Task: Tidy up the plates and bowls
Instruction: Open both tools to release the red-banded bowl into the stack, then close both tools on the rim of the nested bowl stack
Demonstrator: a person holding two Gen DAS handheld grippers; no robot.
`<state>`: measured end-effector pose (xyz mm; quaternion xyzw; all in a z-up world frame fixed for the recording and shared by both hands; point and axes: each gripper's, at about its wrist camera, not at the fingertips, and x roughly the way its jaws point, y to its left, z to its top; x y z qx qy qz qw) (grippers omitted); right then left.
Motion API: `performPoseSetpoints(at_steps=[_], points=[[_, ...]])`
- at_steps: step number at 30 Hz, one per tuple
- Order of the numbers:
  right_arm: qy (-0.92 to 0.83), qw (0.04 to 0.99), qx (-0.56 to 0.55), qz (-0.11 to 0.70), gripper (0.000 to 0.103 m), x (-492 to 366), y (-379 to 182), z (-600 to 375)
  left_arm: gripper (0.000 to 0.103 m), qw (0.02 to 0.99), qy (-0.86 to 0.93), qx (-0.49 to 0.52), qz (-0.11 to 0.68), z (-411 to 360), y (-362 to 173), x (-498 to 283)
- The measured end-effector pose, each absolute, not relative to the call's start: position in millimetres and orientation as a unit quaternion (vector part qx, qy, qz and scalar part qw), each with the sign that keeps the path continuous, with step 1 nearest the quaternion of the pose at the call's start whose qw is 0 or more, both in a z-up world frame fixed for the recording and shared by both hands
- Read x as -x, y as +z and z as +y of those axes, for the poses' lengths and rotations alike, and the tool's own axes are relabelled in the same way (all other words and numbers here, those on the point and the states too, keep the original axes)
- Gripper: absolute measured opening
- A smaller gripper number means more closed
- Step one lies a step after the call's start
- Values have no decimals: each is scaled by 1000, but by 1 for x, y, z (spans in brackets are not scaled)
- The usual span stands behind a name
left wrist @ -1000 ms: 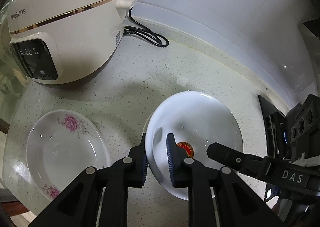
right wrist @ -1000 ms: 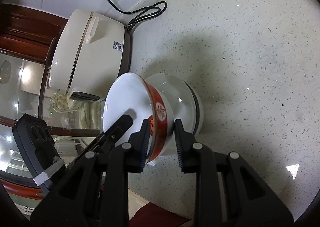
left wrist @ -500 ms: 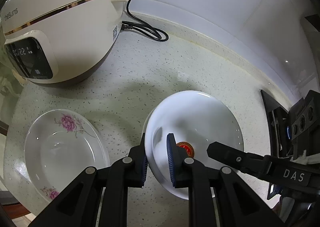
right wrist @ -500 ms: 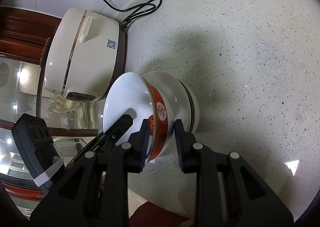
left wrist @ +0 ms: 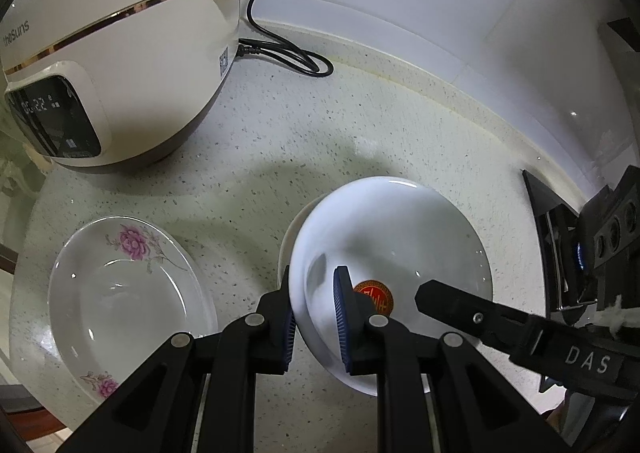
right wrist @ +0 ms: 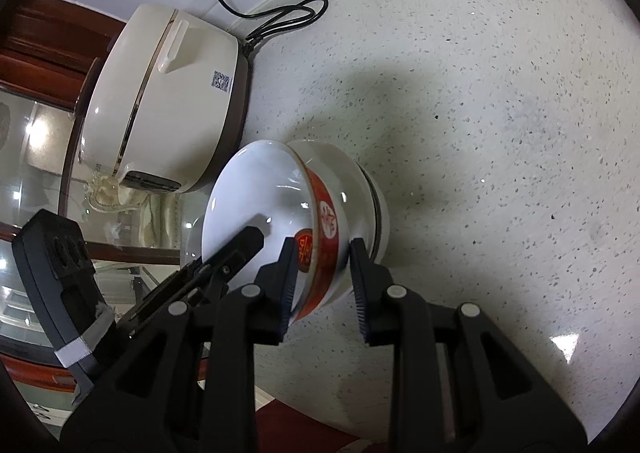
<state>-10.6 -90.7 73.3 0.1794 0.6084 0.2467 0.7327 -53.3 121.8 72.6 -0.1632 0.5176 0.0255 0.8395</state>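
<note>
my left gripper is pinched hard onto the near rim of the red-banded bowl, one pad outside the wall and one inside, jaws nearly together on the thin porcelain. my right gripper straddles the same bowl's rim from the other side and its jaws are opening right now, the rim between them but the outer pad already standing off the wall, so i judge the weight is passing to the left hand. the bowl is tilted and sitting into a second white bowl beneath it on the speckled counter, nested but not yet level as far as i can tell. this is glazed ceramic: stiff, fairly heavy for a one-sided rim pinch, slick under the pads and quick to chip if it drops or knocks its neighbour. the rim is the only sensible hold, well down the wall so the lip does not slide out, and i would ease it flat rather than let it fall into the stack. just to the left on the counter lies the flowered plate, apart from the bowls and untouched. further back stands the cream rice cooker, its black cord looped against the white wall.
</note>
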Motion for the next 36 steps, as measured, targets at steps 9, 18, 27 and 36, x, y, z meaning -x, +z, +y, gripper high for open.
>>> performPoseSetpoints(at_steps=[9,18,27,36], points=[[262,765,-142,570,60,16,98,-88,30,847,34,156,508,120,81,56],[236,775,-178,558,71,14,100,-109,47,845,45,171,504,127,85,66],[207,775,-214,557,78,13,93,-133,63,853,45,191,483,132,92,72],[194,767,-229,568,81,13,83,-145,65,852,34,202,482,133,90,70]])
